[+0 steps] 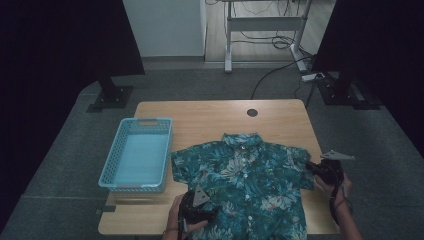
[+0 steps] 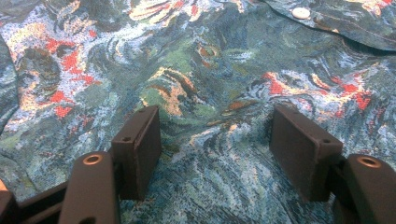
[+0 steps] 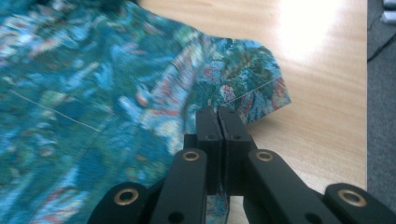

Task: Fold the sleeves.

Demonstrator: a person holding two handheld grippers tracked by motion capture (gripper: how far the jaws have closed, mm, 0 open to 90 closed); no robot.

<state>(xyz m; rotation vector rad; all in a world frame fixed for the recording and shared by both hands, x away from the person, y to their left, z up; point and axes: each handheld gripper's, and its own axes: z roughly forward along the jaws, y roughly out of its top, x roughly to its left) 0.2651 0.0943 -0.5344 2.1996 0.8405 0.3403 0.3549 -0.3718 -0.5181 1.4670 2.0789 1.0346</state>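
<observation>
Shirt [image 1: 245, 185] lies flat at the table's [image 1: 200, 112] near edge. Right tool [image 3: 218, 116] is clamped on the sleeve hem; left tool [image 2: 215, 140] rests apart on the fabric. Thin pinch may slip if pulled.

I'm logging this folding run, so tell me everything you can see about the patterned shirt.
The shirt is short-sleeved, woven-looking teal cloth printed with pale leaves and red flecks, with a collar and white buttons. It lies spread flat, front up and buttoned, on the wooden table, right of the blue basket. The right tool is shut on its sleeve edge; the left tool rests open on its lower front.
</observation>
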